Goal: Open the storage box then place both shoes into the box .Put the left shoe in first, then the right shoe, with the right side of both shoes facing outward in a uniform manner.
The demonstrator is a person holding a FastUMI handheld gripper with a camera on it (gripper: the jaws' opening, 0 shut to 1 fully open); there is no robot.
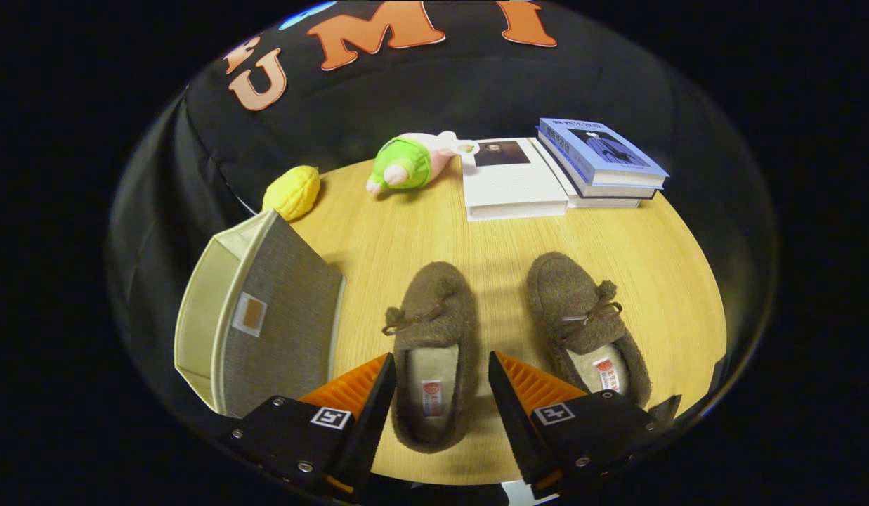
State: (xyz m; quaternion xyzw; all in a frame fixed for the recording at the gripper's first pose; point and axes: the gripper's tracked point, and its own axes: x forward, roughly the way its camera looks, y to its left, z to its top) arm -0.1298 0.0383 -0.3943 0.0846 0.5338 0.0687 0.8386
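Two brown fuzzy slippers with bows lie side by side on the round wooden table [617,239], toes pointing away from me. The left shoe [434,330] lies between my fingers, its heel opening flanked by the two fingertips. The right shoe [582,316] rests just beyond the right finger. My gripper [441,372] is open, the fingers standing apart on either side of the left shoe without pressing on it. The grey fabric storage box [265,316] stands left of the left finger, its lid raised and its pale inside showing.
At the table's far side lie a yellow corn-shaped toy [292,191], a green and pink plush toy [406,165], a white book [511,183] and a stack of blue-covered books [603,158]. The table edge curves close behind the shoes' heels.
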